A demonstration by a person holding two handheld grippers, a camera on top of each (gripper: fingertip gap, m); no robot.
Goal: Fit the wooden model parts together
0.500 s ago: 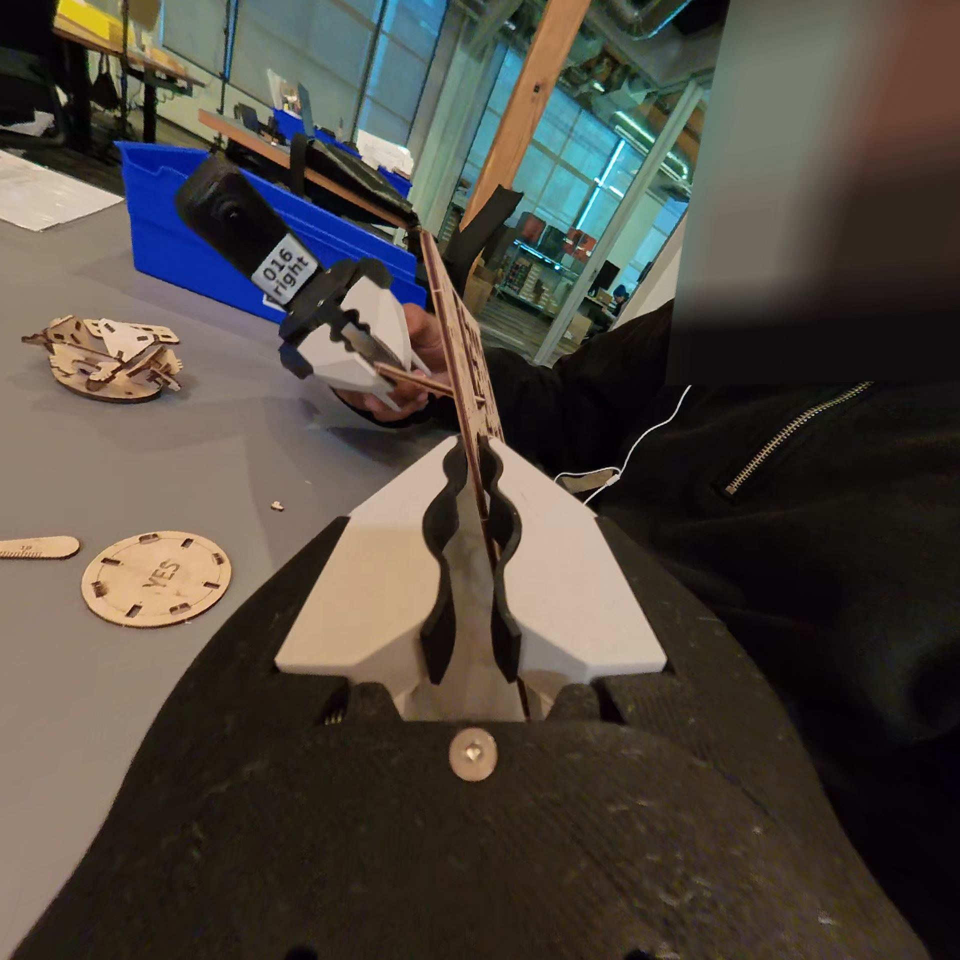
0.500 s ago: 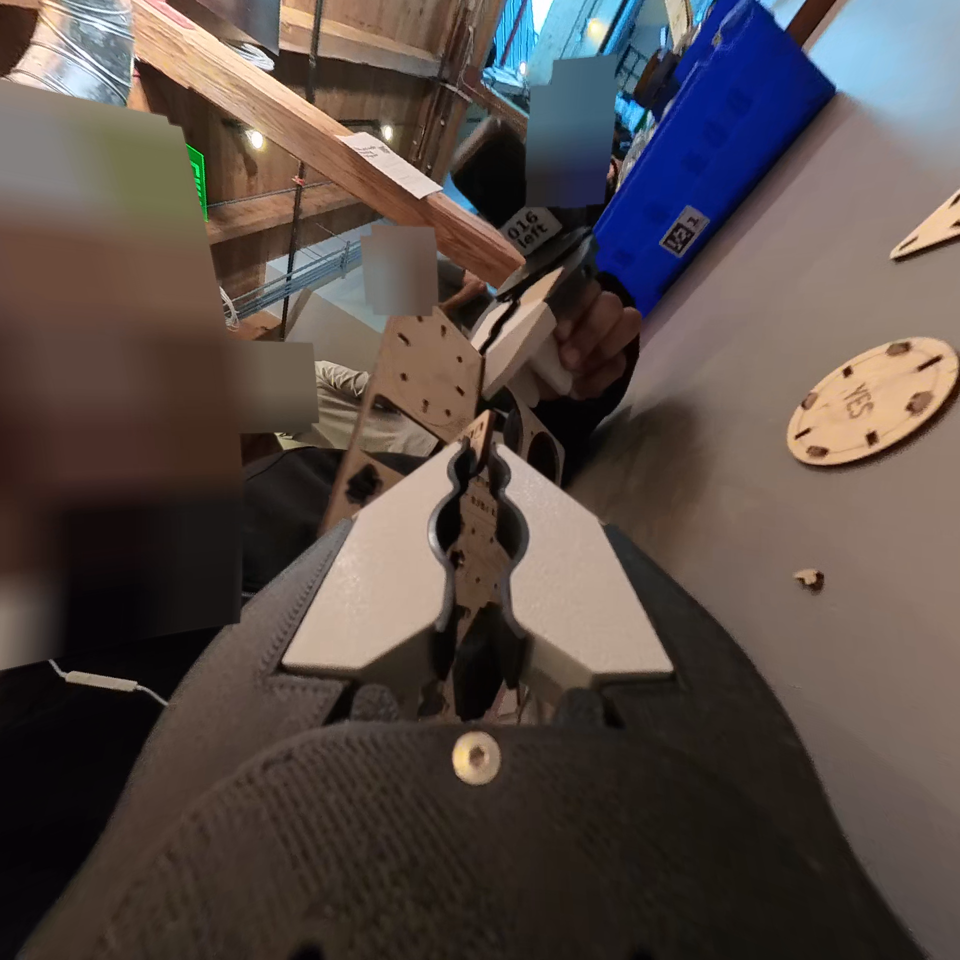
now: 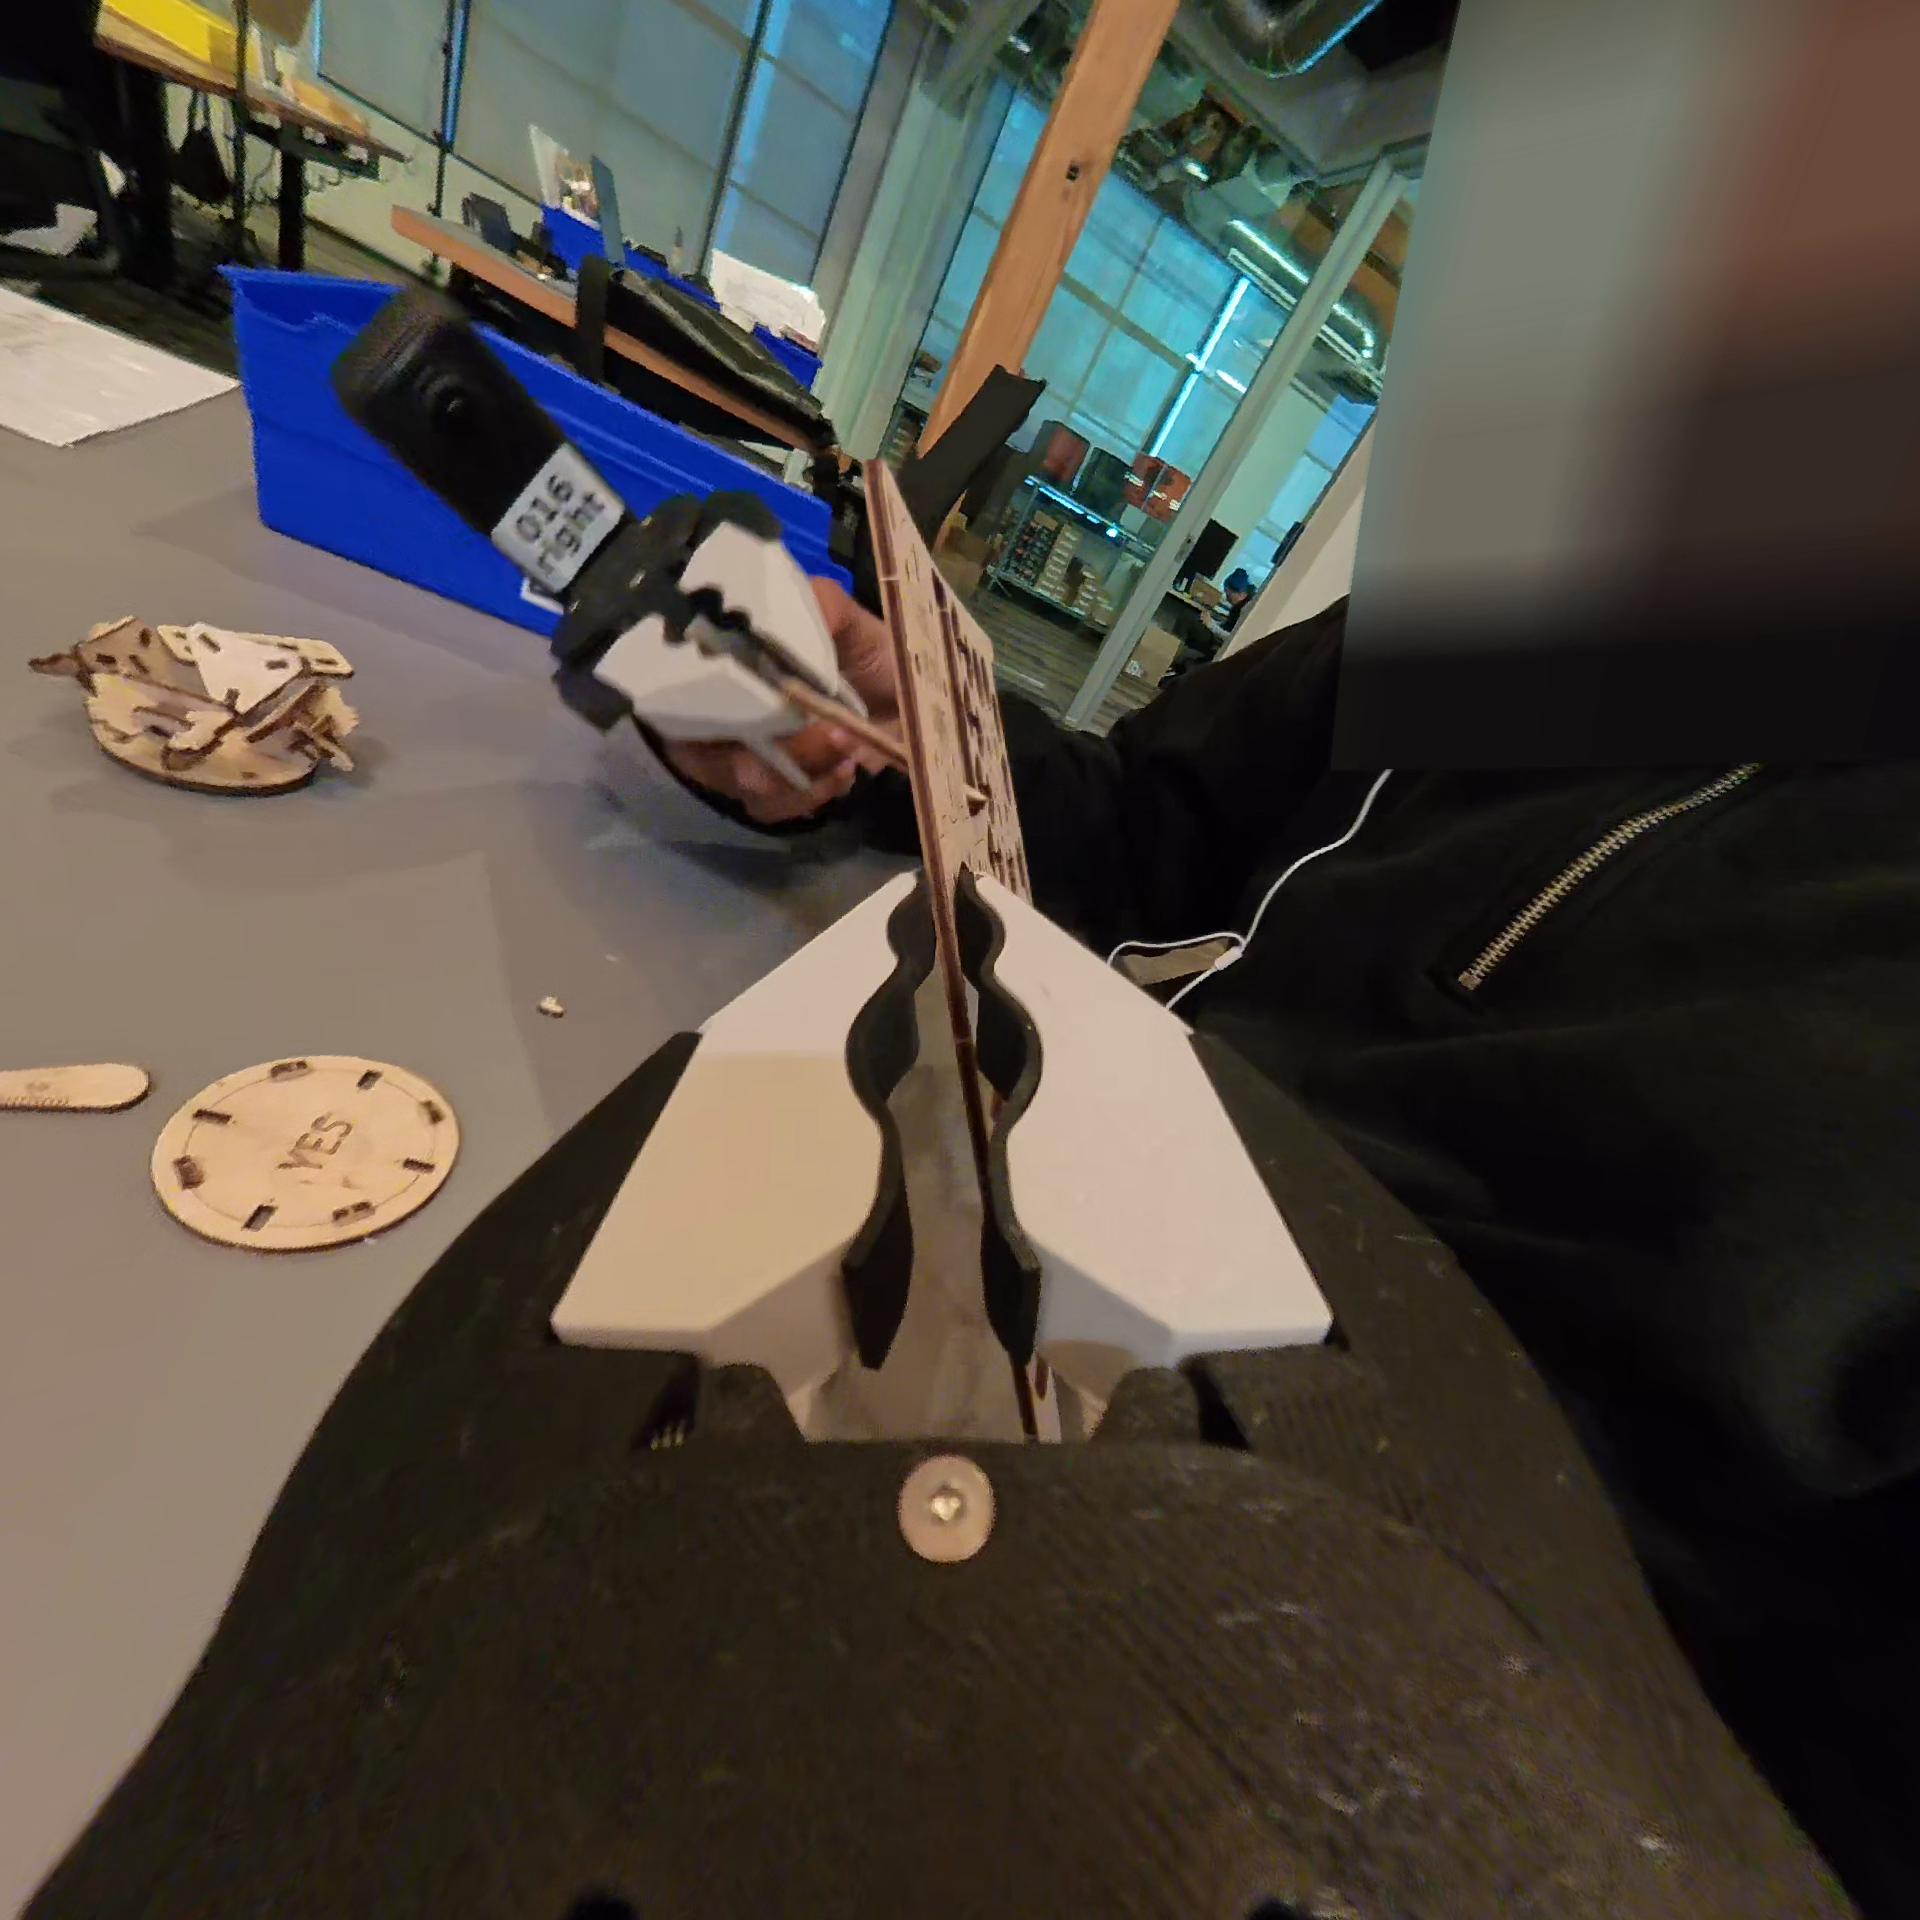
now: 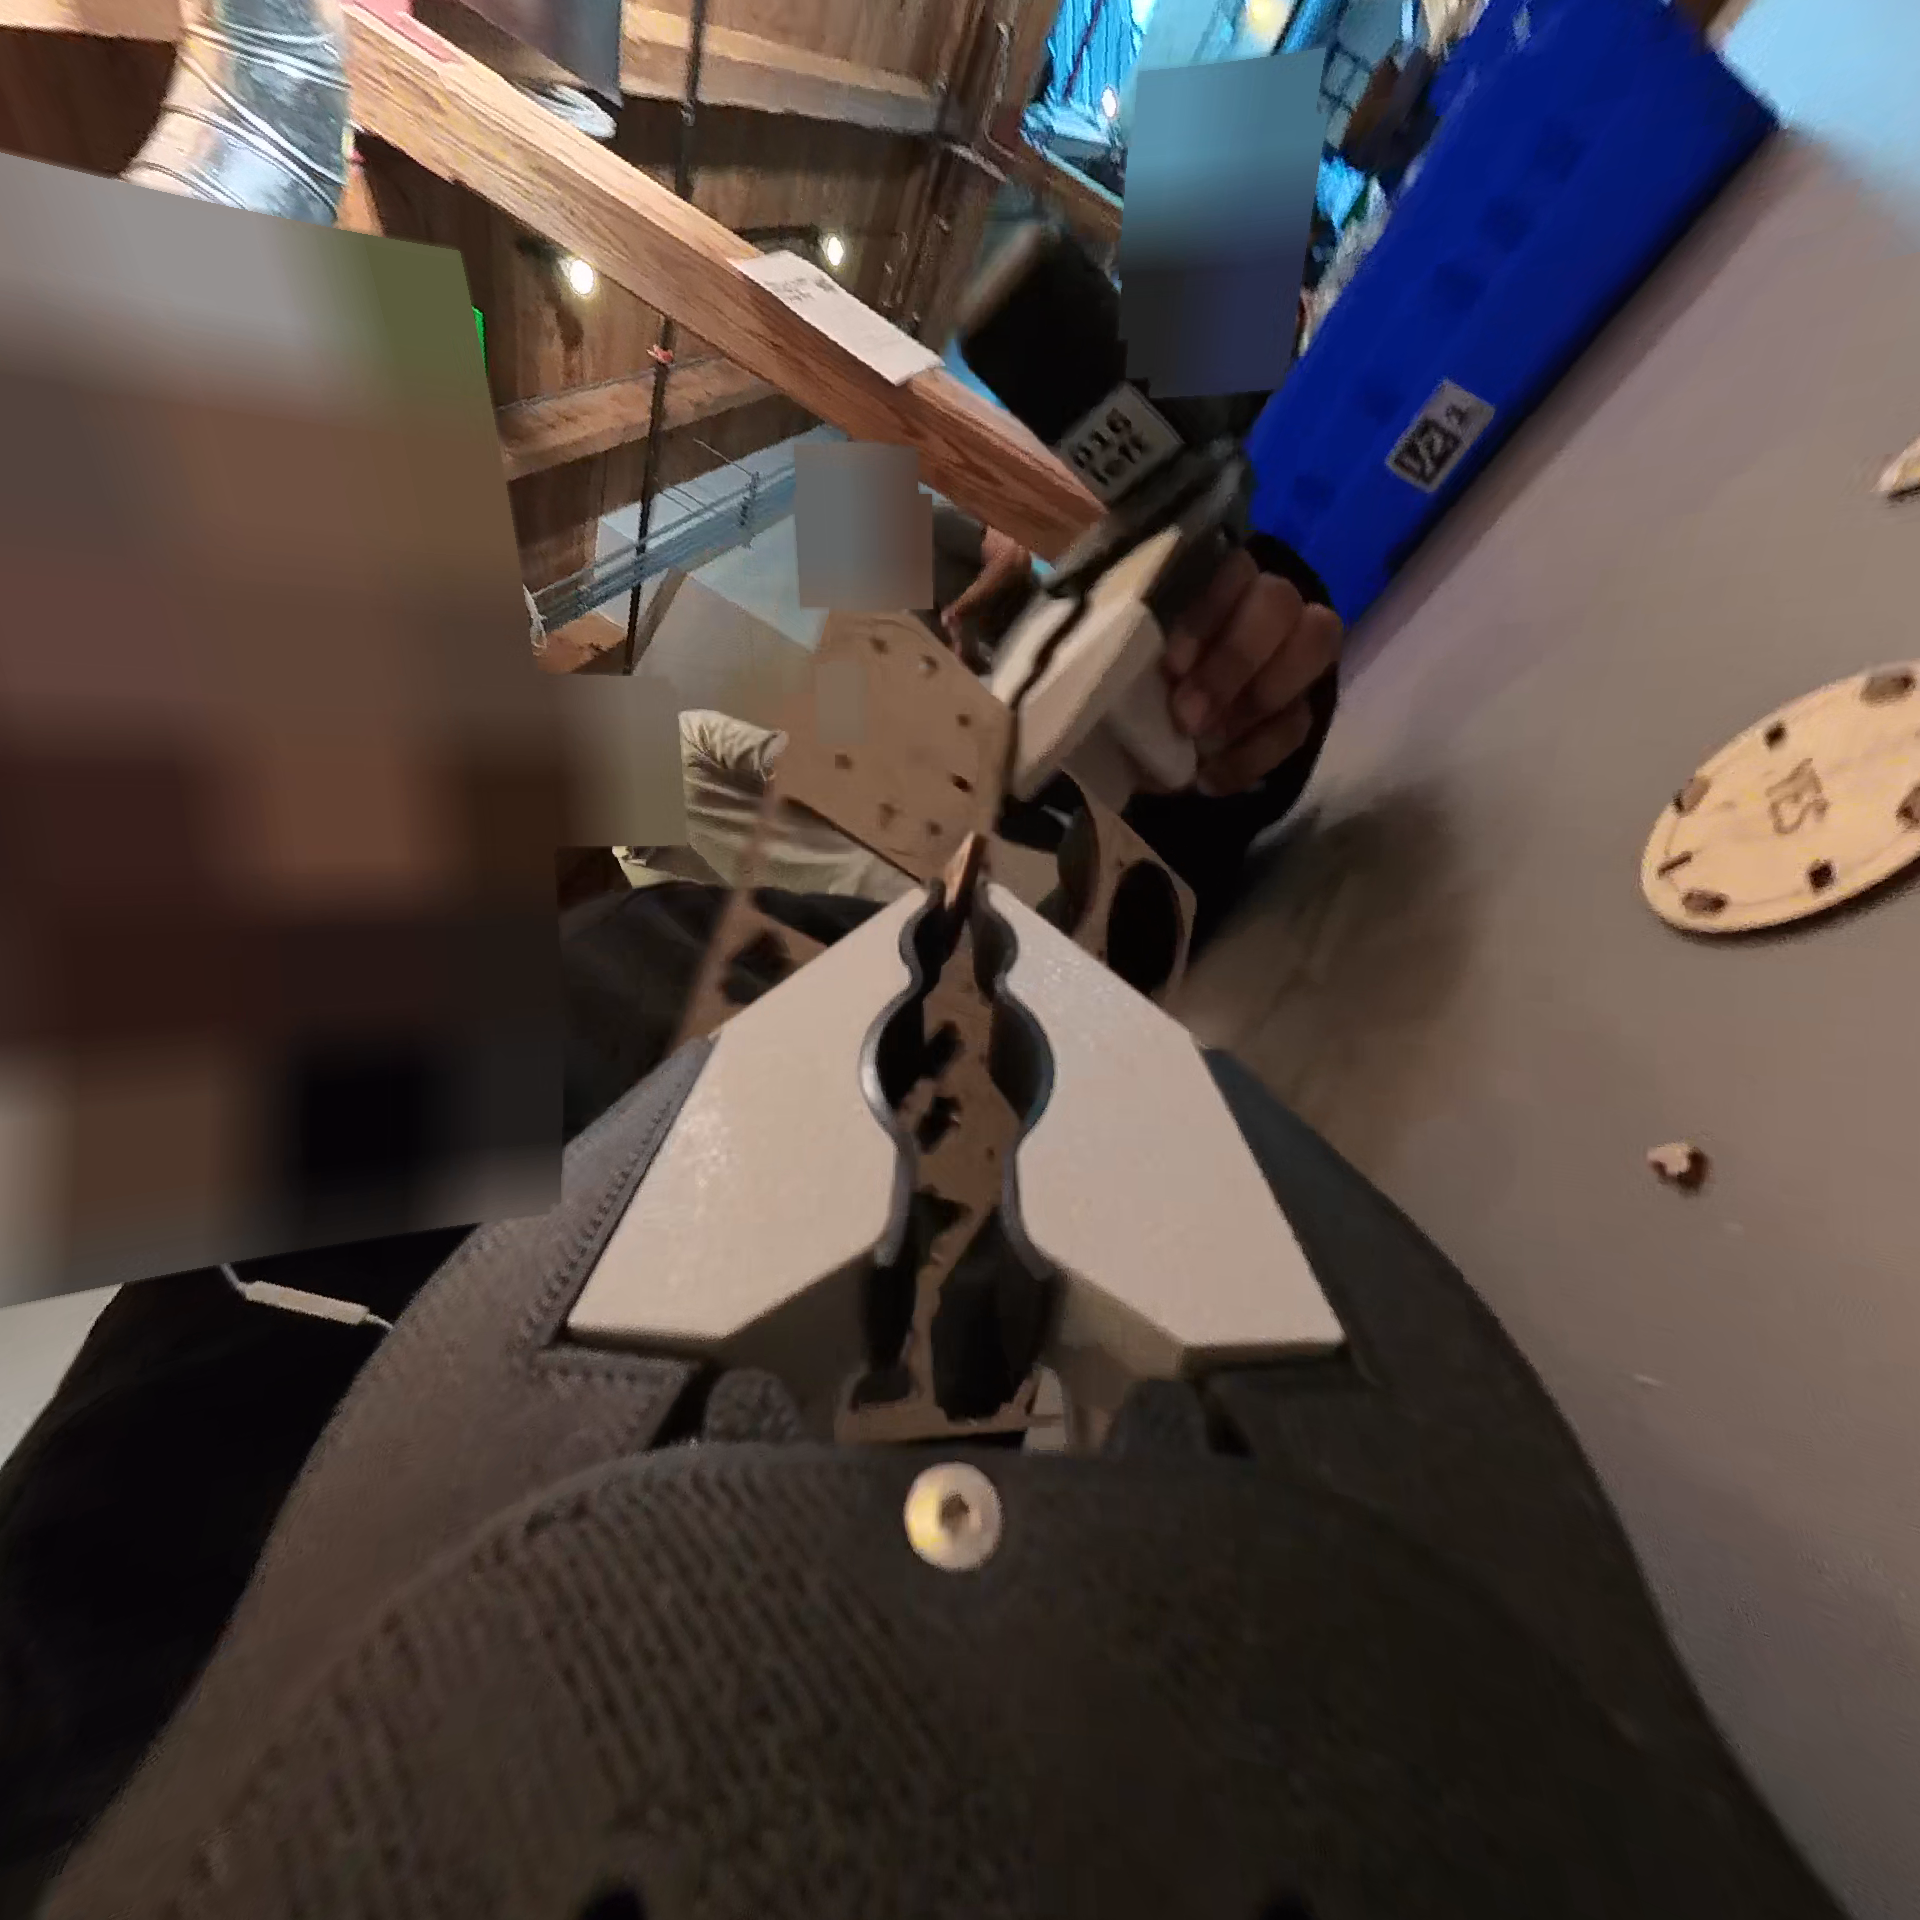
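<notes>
My left gripper [image 3: 940,883] is shut on a thin laser-cut wooden panel [image 3: 951,665], held edge-on and upright above the grey table [image 3: 364,914]. The panel [image 4: 904,727] has small slots and round cut-outs in the right wrist view, where the left gripper [image 4: 1023,675] pinches its edge. My right gripper [image 4: 961,904] is shut on a small flat wooden piece [image 4: 961,1039] whose tip sticks out past the pads. In the left wrist view the right gripper [image 3: 821,696] holds this piece [image 3: 847,719] with its end against the panel's left face.
A round wooden disc [image 3: 304,1148] and a short wooden strip [image 3: 68,1086] lie on the table at the left. A pile of wooden parts [image 3: 208,696] lies farther back. A blue bin [image 3: 416,488] stands behind. A person in a black jacket [image 3: 1558,1039] is close on the right. Some 7 cm of space lies between my two pairs of fingers.
Both grippers stay shut on their wooden parts. The right gripper has shifted slightly against the panel, and its view is blurred by motion.
</notes>
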